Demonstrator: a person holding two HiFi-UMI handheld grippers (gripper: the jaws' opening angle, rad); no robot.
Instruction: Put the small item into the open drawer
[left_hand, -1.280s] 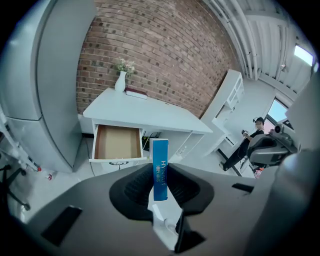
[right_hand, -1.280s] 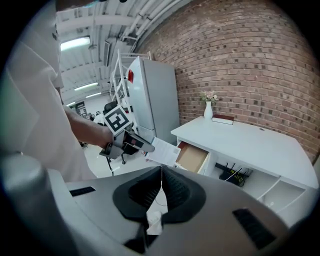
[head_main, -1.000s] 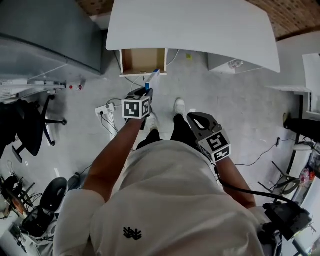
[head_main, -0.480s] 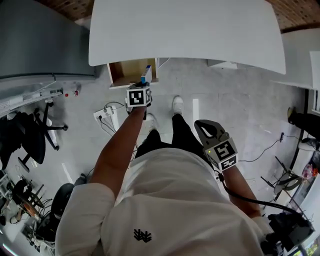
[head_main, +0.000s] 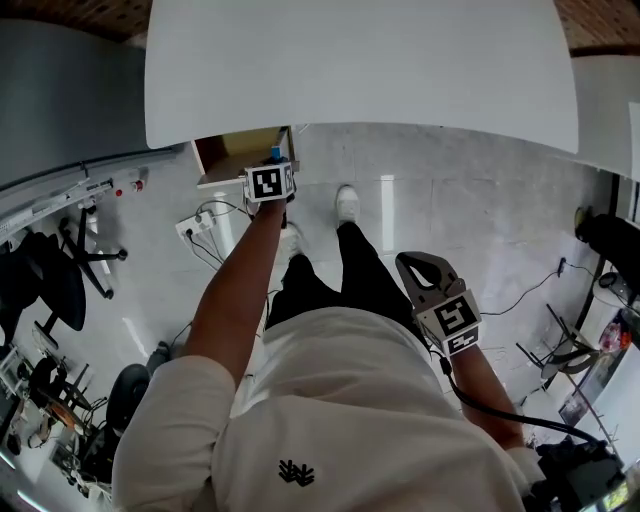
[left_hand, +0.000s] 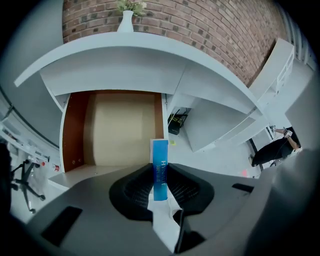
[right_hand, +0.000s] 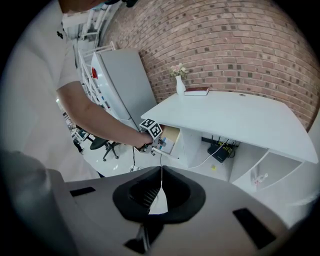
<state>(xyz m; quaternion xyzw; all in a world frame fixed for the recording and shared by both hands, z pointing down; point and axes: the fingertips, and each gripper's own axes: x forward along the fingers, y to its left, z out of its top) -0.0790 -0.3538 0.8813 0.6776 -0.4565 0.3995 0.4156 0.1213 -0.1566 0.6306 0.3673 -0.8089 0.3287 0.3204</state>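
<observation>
The left gripper (left_hand: 160, 172) is clamped on the flat sides of a small blue box (left_hand: 159, 152). The box stands upright, its top end over the front edge of the open drawer (left_hand: 120, 135). The left arm reaches straight forward.

The drawer's brown side walls flank its tan floor, and the white desk (head_main: 360, 60) overhangs its back part.

The right gripper (right_hand: 161, 178) hangs at the person's right side, jaws pressed together.

A power strip (head_main: 195, 222) lies on the floor near the drawer's left corner, and an office chair (head_main: 50, 270) stands well off to the left.
</observation>
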